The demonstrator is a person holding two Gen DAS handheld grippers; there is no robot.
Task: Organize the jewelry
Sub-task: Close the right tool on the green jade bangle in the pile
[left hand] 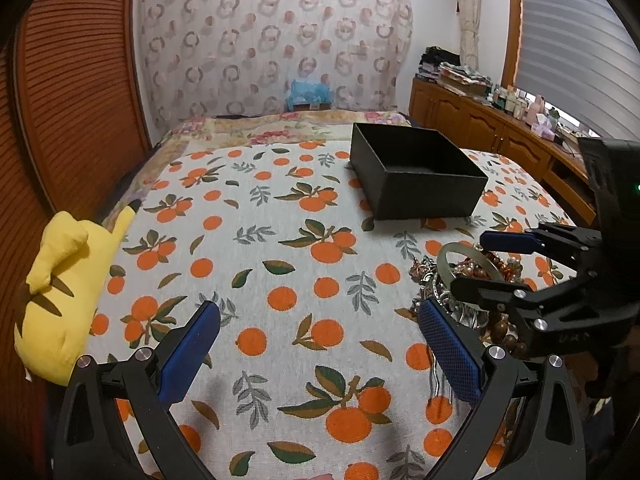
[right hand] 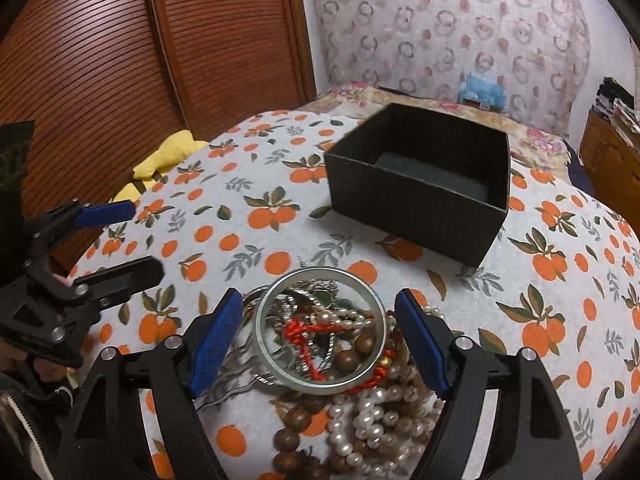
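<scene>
A pile of jewelry (right hand: 360,392) lies on the orange-print bedspread: pearl strands, brown wooden beads, red cord and a silver bangle (right hand: 320,384) on top. My right gripper (right hand: 318,322) is open, its blue pads on either side of the bangle, not touching it. It also shows in the left wrist view (left hand: 468,260), over the pile (left hand: 476,312). An open, empty black box (right hand: 416,200) stands beyond the pile; it shows in the left wrist view (left hand: 424,196) too. My left gripper (left hand: 320,316) is open and empty, left of the pile; it also shows in the right wrist view (right hand: 148,240).
A yellow plush toy (left hand: 68,292) lies at the bed's left edge beside a wooden louvred wardrobe (right hand: 160,40). A wooden cabinet (left hand: 500,128) with clutter runs along the right wall. A patterned curtain (left hand: 272,40) hangs behind the bed.
</scene>
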